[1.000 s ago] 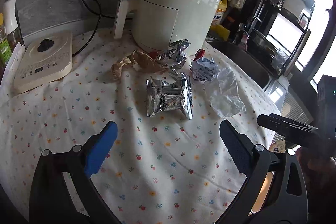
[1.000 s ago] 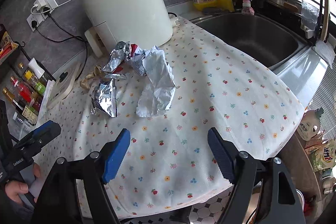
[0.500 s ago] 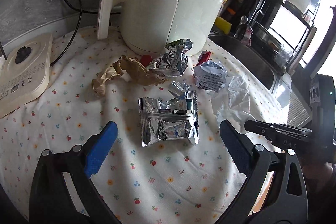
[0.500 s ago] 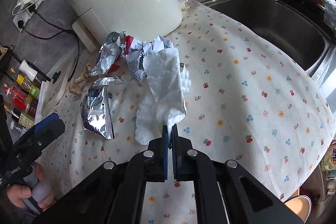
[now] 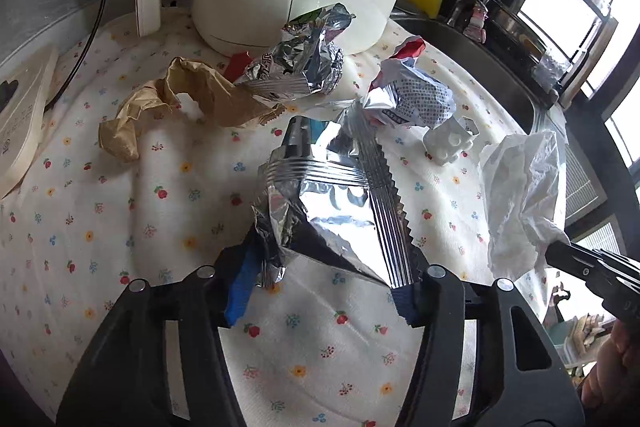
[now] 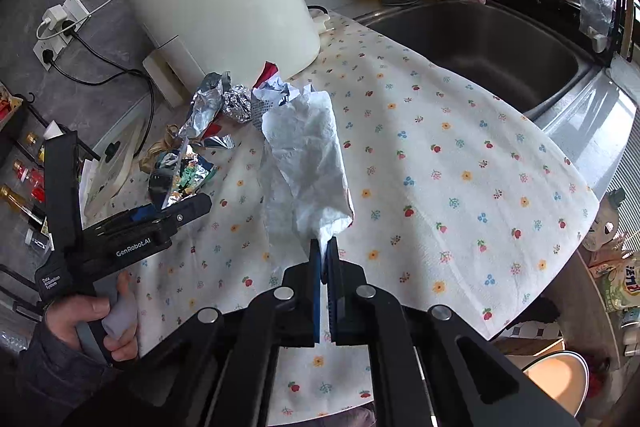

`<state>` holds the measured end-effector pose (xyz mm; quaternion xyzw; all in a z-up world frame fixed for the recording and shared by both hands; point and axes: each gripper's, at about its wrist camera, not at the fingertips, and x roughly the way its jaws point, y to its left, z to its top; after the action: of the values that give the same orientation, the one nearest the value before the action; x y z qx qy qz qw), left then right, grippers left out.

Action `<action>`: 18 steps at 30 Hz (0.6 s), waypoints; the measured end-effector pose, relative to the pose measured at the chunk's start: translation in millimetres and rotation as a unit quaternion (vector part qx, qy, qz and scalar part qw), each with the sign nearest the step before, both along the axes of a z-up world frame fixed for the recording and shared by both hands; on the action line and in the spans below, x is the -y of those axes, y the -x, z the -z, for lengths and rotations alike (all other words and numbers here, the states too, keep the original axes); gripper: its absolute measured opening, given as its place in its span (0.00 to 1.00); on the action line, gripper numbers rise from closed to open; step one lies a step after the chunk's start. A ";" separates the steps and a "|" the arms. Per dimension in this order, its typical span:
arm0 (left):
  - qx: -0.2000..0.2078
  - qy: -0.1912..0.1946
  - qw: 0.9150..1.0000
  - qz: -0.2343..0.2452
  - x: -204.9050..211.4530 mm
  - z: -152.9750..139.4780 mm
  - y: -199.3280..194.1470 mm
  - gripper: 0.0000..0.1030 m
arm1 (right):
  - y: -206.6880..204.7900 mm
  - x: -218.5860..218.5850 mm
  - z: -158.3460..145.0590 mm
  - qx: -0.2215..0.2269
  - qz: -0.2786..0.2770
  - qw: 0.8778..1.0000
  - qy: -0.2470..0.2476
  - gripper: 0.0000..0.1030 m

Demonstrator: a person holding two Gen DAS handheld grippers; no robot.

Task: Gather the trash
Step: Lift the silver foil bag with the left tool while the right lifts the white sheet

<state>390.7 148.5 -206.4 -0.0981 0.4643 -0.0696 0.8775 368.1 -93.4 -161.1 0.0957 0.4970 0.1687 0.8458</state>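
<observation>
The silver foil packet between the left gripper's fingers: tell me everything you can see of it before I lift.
The silver foil packet is a shiny, creased metallic pouch with ribbed, zigzag-cut seals along its edges and looks empty or nearly so. It stands tilted up off the flowered tablecloth, between the blue pads of the left gripper, whose jaws are closing on it. The right-wrist view shows a colourful printed side. No other trash visibly touches it.
</observation>
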 end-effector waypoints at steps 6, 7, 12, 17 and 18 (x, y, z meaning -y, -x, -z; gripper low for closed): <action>0.010 0.018 1.000 -0.016 3.2 -3.2 23.0 0.13 | 17.6 21.0 2.0 -0.004 0.005 1.000 -0.001 0.04; 0.015 0.017 1.000 -0.019 3.9 -5.8 28.2 0.12 | 20.7 24.0 1.4 -0.003 0.005 1.000 -0.002 0.04; 0.030 0.026 0.999 -0.036 7.5 -18.3 49.3 0.11 | 36.3 36.7 -4.5 0.002 -0.002 1.000 -0.006 0.04; 0.040 0.023 0.998 -0.038 22.1 -33.1 71.6 0.11 | 53.5 50.8 -11.5 0.007 -0.007 1.000 -0.014 0.04; 0.041 0.022 0.998 -0.037 25.9 -35.4 76.4 0.11 | 56.9 54.3 -12.6 0.008 -0.006 1.000 -0.015 0.04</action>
<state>314.4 122.6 -170.9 -0.1312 0.4220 -0.0512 0.8956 311.1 -147.7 -148.5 0.1038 0.4878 0.1824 0.8473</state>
